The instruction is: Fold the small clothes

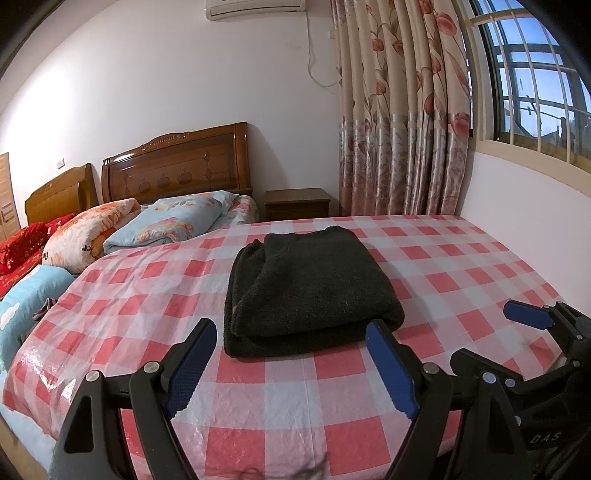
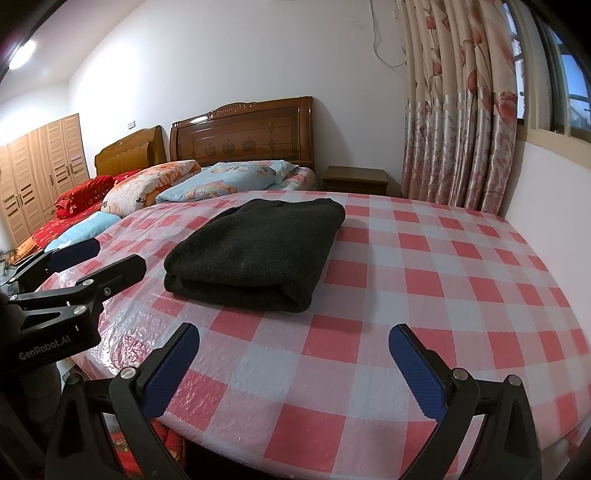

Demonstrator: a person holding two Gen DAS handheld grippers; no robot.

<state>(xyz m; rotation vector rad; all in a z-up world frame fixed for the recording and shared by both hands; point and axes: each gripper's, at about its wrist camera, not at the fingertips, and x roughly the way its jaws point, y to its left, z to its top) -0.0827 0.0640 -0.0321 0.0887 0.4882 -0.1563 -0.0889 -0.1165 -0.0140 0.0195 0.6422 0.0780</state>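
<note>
Left gripper (image 1: 291, 363) low over near edge of worktop (image 1: 332, 413), jaws wide, blue pads (image 1: 190, 369) facing in, nothing between. Near corner of garment just past right pad, contact not clear. Right gripper (image 2: 293, 363) likewise low over near edge, jaws wide, nothing held. Grippers side by side, near but apart: right one seen at lower right edge of left view, left one at left edge of right view, marked "GenRobot.AI".

Worktop covered in red-and-white check cloth (image 2: 424, 280) under glossy clear plastic, wrinkled at left rim.

Garment (image 1: 306, 288), dark, fleecy, folded into thick rectangle, flat on cloth, mid-worktop. Folded edge toward grippers, layers showing at left side. In right view garment (image 2: 255, 251) ahead and left of jaws, well clear of them.

Beyond worktop, left: bed with blue floral pillow (image 1: 173, 223), orange floral quilt (image 1: 85, 232), red bedding (image 1: 22, 245). Two wooden headboards (image 1: 177, 166) against white wall. Nightstand (image 1: 297, 203) between bed and curtain. Floral curtain (image 1: 402, 122) at right, barred window (image 1: 532, 74) past it, blue sky. AC unit (image 1: 255, 7) high on wall. Wardrobe (image 2: 40, 170) far left in right view.
</note>
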